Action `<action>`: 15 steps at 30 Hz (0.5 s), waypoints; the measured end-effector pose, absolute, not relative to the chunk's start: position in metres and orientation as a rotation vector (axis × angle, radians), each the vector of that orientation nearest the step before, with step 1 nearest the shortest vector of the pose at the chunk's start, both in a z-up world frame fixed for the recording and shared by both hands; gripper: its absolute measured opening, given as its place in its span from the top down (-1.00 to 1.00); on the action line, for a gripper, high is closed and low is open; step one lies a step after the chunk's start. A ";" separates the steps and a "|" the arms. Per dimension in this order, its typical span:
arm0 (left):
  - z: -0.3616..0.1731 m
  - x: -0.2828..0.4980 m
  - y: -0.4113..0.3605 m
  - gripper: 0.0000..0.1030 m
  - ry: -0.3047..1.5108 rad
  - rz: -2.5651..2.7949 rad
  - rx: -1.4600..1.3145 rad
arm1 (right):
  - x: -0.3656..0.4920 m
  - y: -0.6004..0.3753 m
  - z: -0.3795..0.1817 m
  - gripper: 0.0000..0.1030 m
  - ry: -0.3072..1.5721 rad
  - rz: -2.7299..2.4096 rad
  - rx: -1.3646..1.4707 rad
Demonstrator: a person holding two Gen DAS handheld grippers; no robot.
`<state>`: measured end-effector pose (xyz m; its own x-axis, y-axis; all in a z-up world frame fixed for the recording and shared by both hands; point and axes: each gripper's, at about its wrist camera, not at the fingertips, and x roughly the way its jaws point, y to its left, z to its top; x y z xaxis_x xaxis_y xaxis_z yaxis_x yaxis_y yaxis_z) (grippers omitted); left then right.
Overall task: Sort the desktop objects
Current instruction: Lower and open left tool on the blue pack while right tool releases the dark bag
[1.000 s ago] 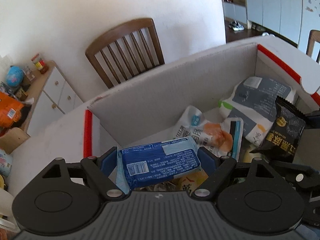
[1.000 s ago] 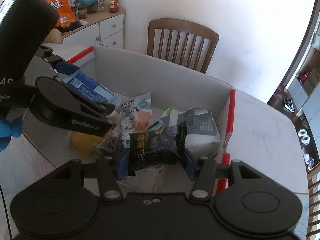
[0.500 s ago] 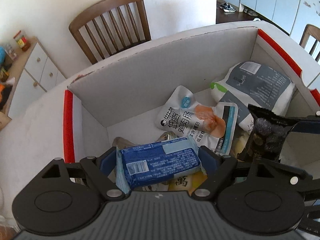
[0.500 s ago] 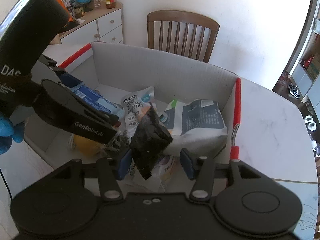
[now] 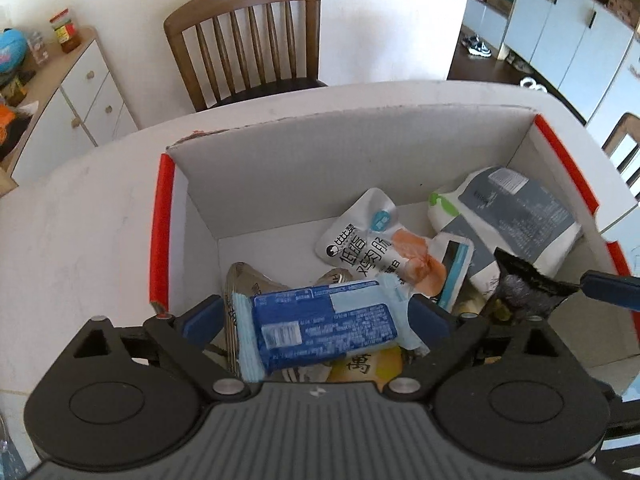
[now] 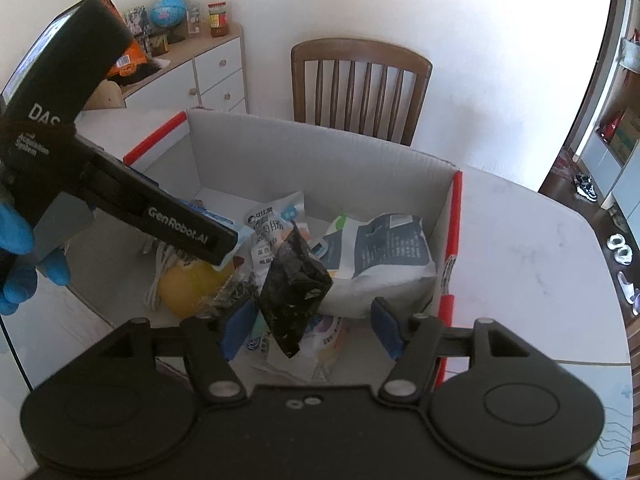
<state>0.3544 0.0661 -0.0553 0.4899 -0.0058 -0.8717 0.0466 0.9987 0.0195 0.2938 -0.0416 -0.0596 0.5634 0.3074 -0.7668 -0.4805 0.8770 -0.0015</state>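
over the cardboard box (image 5: 320, 184): left gripper (image 5: 316, 316) spread to about the width of the blue packet (image 5: 324, 328), which lies crosswise and a little tilted between the pads; cannot tell whether pinched or already let go, since the left pad looks just clear of the wrapper's crimped edge. right gripper (image 6: 312, 326) wide apart, clamping nothing; black packet (image 6: 294, 288) standing on end between the fingers, nearer the left one, loose above the heap in the box. to finish the drop well: keep both tools above the inside of the box, well within the red-edged rims; open the left jaws fully and level so that the blue packet falls flat and not onto the rim; hold off from lifting away until both packets are free of the pads; draw each tool straight back to avoid snagging a wrapper or bumping the other tool, close at hand here. likely to slide and settle on their own, being light crinkly packs. from the left wrist view: label side of the blue packet, the white sausage pouch (image 5: 360, 240) and the grey-and-white bag (image 5: 516, 216) on the box floor, plus only the top of the black packet beside a blue pad (image 5: 608, 285) of the right tool. from the right wrist view: the whole gap between the right fingers, the yellow round thing (image 6: 180, 292) under the left tool, a blue-gloved hand (image 6: 16, 256) on its handle; blue packet mostly hidden there behind the left tool's finger.
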 end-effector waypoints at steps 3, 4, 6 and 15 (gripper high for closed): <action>-0.049 0.349 0.068 -0.95 1.039 -0.032 0.034 | 0.291 -0.044 -0.055 -0.29 0.852 0.465 -0.210; -0.046 0.347 0.070 -0.95 1.031 -0.034 0.025 | 0.290 -0.045 -0.053 -0.35 0.850 0.464 -0.205; -0.040 0.343 0.072 -0.96 1.014 -0.036 0.003 | 0.287 -0.046 -0.051 -0.38 0.844 0.465 -0.198; -0.020 0.324 0.080 -0.99 0.961 -0.051 -0.041 | 0.275 -0.048 -0.038 -0.46 0.811 0.470 -0.183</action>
